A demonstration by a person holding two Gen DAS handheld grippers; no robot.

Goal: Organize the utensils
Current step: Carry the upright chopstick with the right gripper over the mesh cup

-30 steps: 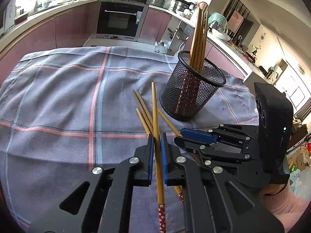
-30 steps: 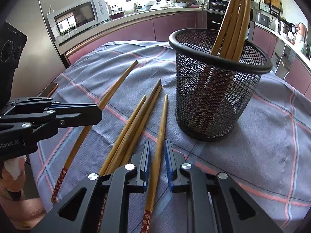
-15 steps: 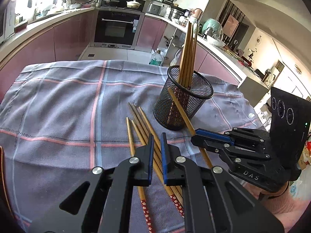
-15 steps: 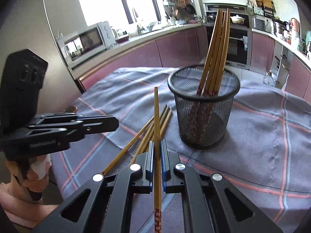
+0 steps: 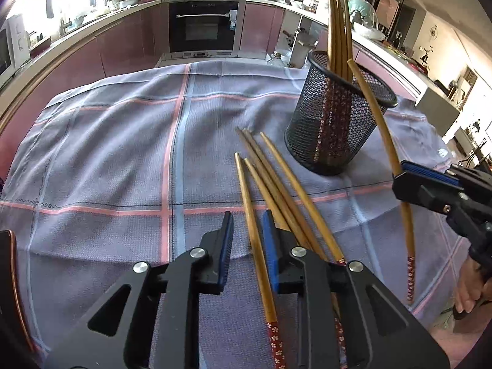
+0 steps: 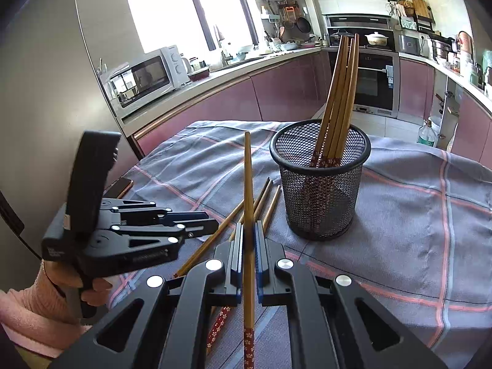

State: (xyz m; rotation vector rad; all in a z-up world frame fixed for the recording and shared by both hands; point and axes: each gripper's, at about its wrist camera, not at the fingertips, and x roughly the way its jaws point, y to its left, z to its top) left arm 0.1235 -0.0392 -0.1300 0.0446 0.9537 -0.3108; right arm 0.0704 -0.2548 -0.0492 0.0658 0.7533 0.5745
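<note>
A black mesh cup (image 5: 338, 123) (image 6: 319, 184) stands on the checked cloth and holds several bamboo chopsticks upright. Several more chopsticks (image 5: 276, 190) lie on the cloth in front of it. My right gripper (image 6: 248, 236) is shut on one chopstick (image 6: 248, 190), held lifted and pointing up; it also shows in the left wrist view (image 5: 378, 123), its tip near the cup's rim. My left gripper (image 5: 247, 233) is open low over the cloth, its jaws on either side of a lying chopstick (image 5: 252, 224) without clamping it.
The grey checked cloth (image 5: 107, 153) covers the table. A phone (image 6: 120, 186) lies at the table's left edge. Kitchen counters, an oven and a microwave (image 6: 144, 77) stand behind the table.
My right gripper closed on a chopstick and lifted it off the cloth towards the cup. My left gripper let go of its chopstick, rose, and now stands open.
</note>
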